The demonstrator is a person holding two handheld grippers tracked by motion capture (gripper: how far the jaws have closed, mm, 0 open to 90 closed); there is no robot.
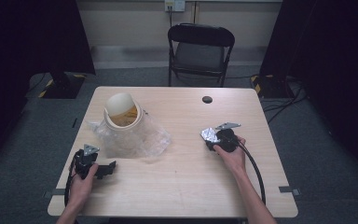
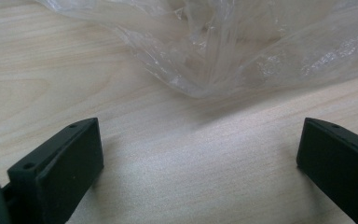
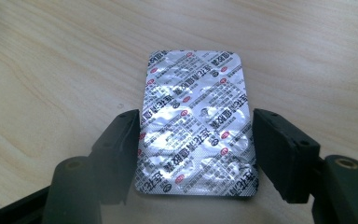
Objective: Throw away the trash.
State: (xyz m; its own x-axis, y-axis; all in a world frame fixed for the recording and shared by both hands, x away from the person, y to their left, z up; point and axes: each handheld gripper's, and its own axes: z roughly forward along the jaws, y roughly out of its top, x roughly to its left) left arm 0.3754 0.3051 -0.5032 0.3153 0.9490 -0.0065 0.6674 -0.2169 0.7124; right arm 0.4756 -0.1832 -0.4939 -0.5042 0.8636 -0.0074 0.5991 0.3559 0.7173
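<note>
At the right of centre in the high view, the right gripper [image 1: 213, 138] had its jaws pinched against the two long edges of a foil blister pack [image 3: 196, 122], which filled the middle of the right gripper view, printed side up (red and black lettering across the silver). The pack sat low over the pale wooden table [image 1: 182, 186], and I could not tell whether it had left the surface. So the grasp looked done; carrying it off was what remained, by my reckoning.

To the left of centre stood a clear plastic bag [image 1: 135, 135] with a round container [image 1: 122, 112] of yellowish contents at its mouth, well apart from the pack, likely the destination. The left gripper [image 1: 106, 169], lower left, rested with jaws spread wide and nothing between them, pointed at the crinkled bag.
</note>
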